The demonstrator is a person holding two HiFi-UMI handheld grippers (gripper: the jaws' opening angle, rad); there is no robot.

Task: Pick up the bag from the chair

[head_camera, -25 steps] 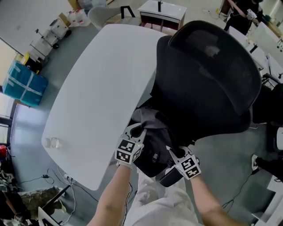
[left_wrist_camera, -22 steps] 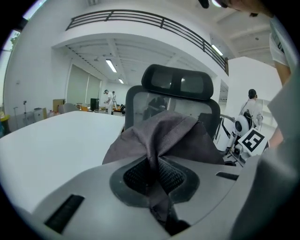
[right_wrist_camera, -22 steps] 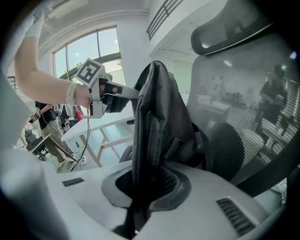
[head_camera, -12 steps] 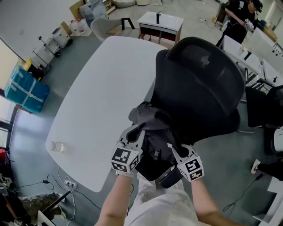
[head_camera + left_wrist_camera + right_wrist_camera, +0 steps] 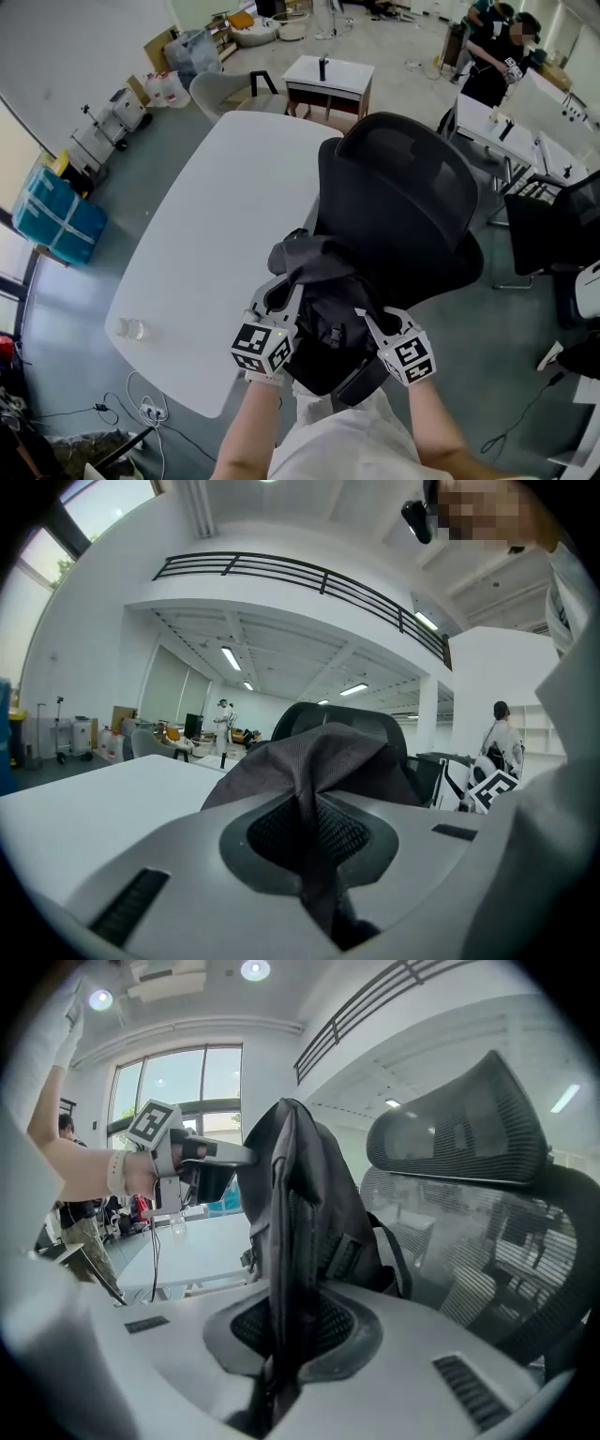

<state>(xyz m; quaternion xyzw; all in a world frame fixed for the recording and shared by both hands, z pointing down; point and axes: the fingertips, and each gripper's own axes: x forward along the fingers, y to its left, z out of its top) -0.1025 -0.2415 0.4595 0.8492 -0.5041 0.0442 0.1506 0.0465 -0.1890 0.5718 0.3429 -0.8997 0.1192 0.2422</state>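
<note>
**Bag (image 5: 323,314) pinched in both of your grippers, at the chair (image 5: 403,202)**

Your left gripper (image 5: 281,289) has its jaws closed tight on a fold of grey fabric at the top of the bag. In the left gripper view the cloth rises in a peak straight out of the nip, squeezed thin between the pads. Your right gripper (image 5: 364,317) is clamped too, on a dark edge of the bag that stands upright between its pads in the right gripper view. There the bag's body, with its buckles and a strap, hangs just beyond.

The bag is dark grey to black and hangs between your two grippers, close in front of you. It sits just before the chair's black mesh backrest. The right gripper view shows your left gripper holding the bag's upper corner on the far side.

The chair's seat is hidden under the bag and your arms, so you cannot tell whether the bag's bottom clears it.

A white table (image 5: 206,225) lies to the left of the chair, its long edge right beside it. A small clear cup (image 5: 131,329) stands near the table's near left corner. A low white cabinet (image 5: 328,80) stands past the table's far end. A blue crate (image 5: 52,211) sits on the floor at far left, and a person (image 5: 492,61) stands at a desk at top right.
</note>
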